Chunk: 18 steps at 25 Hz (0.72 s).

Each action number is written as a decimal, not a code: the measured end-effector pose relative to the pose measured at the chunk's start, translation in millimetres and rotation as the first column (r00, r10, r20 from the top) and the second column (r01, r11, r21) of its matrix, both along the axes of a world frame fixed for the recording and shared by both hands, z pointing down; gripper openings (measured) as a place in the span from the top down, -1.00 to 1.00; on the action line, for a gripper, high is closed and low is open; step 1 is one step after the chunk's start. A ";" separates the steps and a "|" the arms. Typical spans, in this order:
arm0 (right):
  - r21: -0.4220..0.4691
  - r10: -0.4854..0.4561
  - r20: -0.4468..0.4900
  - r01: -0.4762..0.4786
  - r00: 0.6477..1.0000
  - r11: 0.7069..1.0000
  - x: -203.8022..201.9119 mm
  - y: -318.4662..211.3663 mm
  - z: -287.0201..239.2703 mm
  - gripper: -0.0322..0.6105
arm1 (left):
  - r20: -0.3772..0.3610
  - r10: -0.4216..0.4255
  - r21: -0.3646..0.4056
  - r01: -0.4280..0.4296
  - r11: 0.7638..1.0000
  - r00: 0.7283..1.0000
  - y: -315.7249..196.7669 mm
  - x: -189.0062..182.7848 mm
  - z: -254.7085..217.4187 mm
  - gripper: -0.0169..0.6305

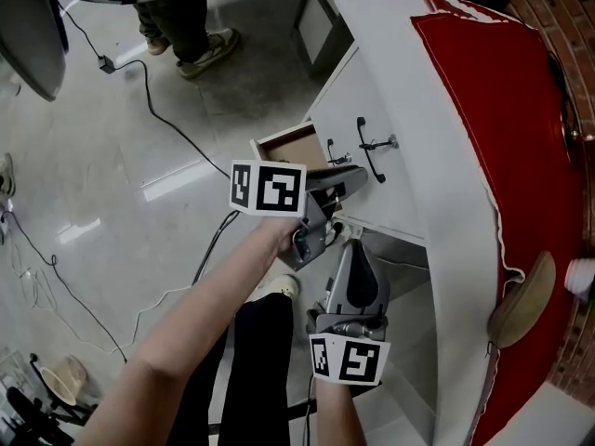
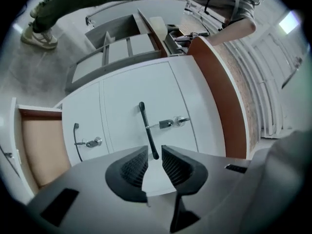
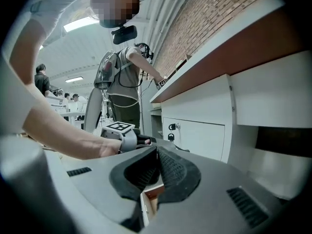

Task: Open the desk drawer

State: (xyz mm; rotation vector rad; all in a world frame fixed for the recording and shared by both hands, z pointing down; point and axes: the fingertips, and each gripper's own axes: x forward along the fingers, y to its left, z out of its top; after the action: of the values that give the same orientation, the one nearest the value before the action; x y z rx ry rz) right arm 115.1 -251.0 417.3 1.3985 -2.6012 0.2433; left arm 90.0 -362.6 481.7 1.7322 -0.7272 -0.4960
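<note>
Drawer [image 1: 395, 189], white-fronted and shut, sits in the desk [image 1: 437, 110] at 1 o'clock of the head view's centre. A black handle [image 1: 372, 163] and a key [image 1: 381, 143] are on its face. At 12 o'clock an open drawer [image 1: 290, 143] stands pulled out, brown inside. The left gripper [image 1: 359, 176] reaches in from 7 o'clock with its tips at the handle. The right gripper [image 1: 351, 249] hangs just below it at 6 o'clock, pointing the same way.

In the left gripper view the handle runs from 12 o'clock down to the centre. Its lower end lies in the narrow gap between the jaws, which stand a little apart (whether the pads touch it cannot be made out). The key shows at 1 o'clock of the tips, the open drawer at 9 o'clock and the desk's red-brown top at 3 o'clock.

In the right gripper view the jaws are together with nothing between them. The left gripper and the forearm [image 3: 63, 130] that carries it lie at 10 o'clock, and the white desk front is at 2 o'clock. A person [image 3: 122, 77] stands farther along the desk at 11 o'clock.
</note>
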 end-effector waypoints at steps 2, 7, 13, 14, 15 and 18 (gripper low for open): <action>0.002 -0.004 0.003 0.004 1.000 1.000 -1.2 -0.3 -1.0 0.84 | 0.000 0.035 -0.009 -0.035 0.999 0.999 -3.8 9.2 0.6 0.63; -0.014 -0.024 -0.001 0.024 1.000 1.000 -4.2 -2.9 -0.2 0.84 | -0.089 -0.039 -0.047 0.035 0.998 0.995 -26.0 10.5 -0.7 0.62; -0.004 -0.057 -0.033 0.057 0.998 0.998 -15.0 0.4 -1.1 0.84 | -0.129 -0.071 -0.076 0.061 0.995 0.989 -30.8 11.7 6.1 0.83; 0.004 -0.065 -0.041 0.065 0.997 0.998 -17.2 0.6 -2.9 0.84 | -0.148 -0.079 -0.087 0.067 0.994 0.986 -30.4 11.1 7.6 0.84; 0.010 -0.071 -0.044 0.071 0.997 0.997 -18.9 0.5 -4.4 0.84 | -0.161 -0.085 -0.093 0.071 0.993 0.983 -30.5 11.1 8.1 0.85; 0.011 -0.075 -0.040 0.075 0.996 0.997 -23.4 0.0 -6.4 0.84 | -0.158 -0.076 -0.089 0.063 0.994 0.985 -30.4 12.1 7.0 0.85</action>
State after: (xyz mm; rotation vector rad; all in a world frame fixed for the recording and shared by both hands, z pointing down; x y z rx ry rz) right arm 91.7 -251.0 410.9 1.2926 -2.6207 0.1870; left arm 102.2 -393.1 488.8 1.5726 -0.6847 -0.6370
